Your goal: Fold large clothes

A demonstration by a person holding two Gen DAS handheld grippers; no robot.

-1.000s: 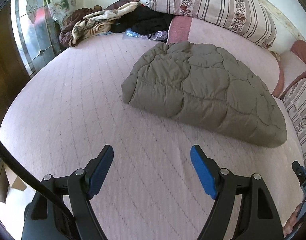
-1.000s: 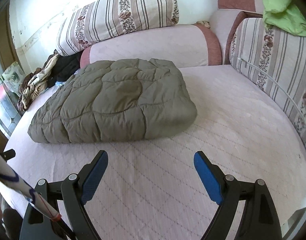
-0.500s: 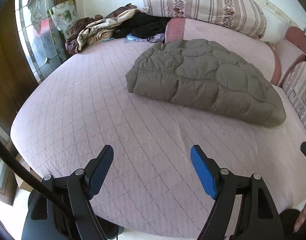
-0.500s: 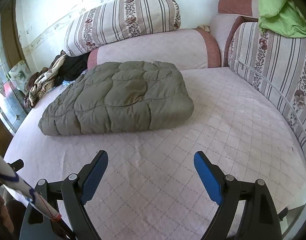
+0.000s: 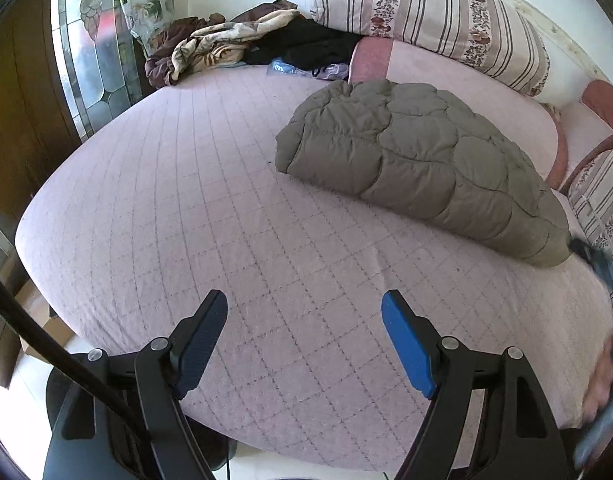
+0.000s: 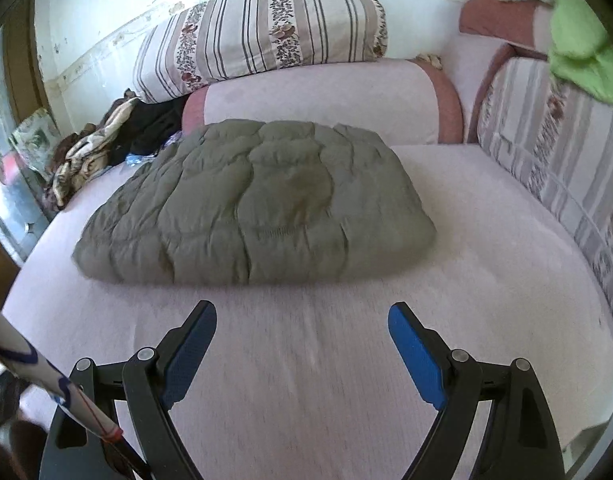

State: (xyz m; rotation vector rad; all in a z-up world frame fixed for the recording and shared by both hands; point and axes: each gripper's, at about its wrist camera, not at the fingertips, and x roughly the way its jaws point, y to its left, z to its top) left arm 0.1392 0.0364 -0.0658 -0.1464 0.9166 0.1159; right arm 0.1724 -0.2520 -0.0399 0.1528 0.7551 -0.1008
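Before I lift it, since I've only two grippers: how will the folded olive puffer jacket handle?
The puffer jacket looks thick and puffy, so probably light for its bulk. Being soft quilted fabric, it would likely sag and unfold if pinched at one edge. Its smooth shell may slip.

Ahead of me the pink quilted mattress cover [image 5: 194, 216] spans the bed, and a pink bolster with rose-coloured ends [image 6: 318, 100] lies along its far edge with a striped floral pillow [image 6: 262, 32] on top. In the far left corner I note a heap of clothes: a cream-and-brown patterned cloth [image 5: 210, 46] just beside a black garment [image 5: 306, 46], and a clear plastic bag [image 5: 302, 69] in front of the black one. A leaded stained-glass panel [image 5: 94, 44] stands at the left, a second striped floral cushion [image 6: 554, 152] lines the right side, and a green cloth [image 6: 582, 52] is draped over its top.
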